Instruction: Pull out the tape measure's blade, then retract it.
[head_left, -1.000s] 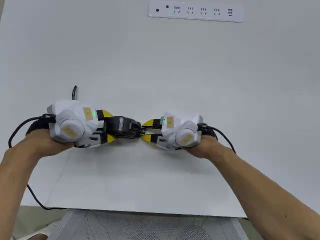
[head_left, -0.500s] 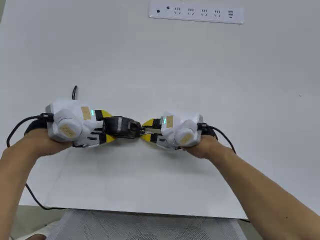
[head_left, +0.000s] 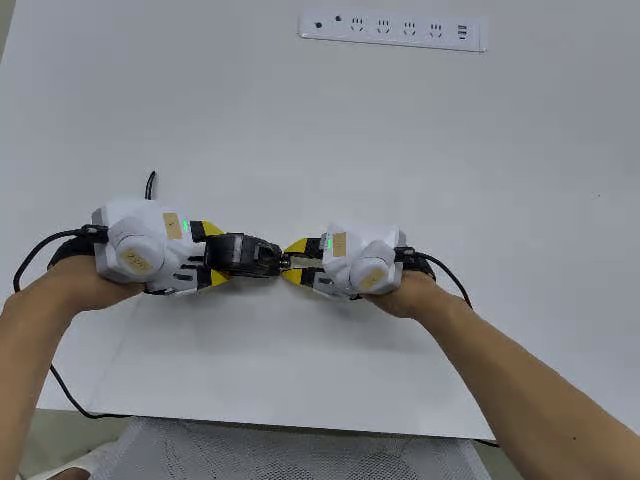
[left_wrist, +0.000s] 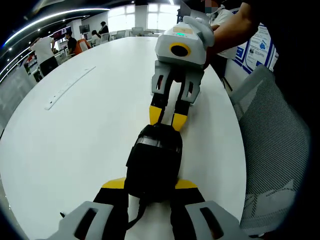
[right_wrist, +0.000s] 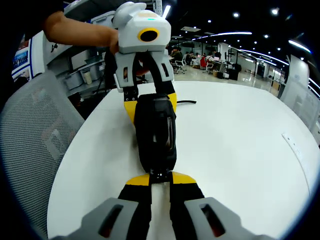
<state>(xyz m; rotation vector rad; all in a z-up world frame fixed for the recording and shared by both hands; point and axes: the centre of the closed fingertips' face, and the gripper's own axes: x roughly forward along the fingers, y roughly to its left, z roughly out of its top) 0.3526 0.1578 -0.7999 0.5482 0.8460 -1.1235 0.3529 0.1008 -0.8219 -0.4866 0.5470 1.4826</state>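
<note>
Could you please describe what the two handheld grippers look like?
Both the left gripper and right gripper have white housings, black jaws with yellow tips, tan stickers, a green light and a trailing black cable. The forearms show no sleeves.

I see an open-plan office: ceiling light strips (right_wrist: 232, 34), people (left_wrist: 44, 50) in the background, a mesh chair (left_wrist: 272, 150), a power strip (head_left: 392, 29) on the white surface (head_left: 400, 130).

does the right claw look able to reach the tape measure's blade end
Likely yes: the right claw sits closed at the tape measure's front end, nothing between; the left claw grips its body.
</note>
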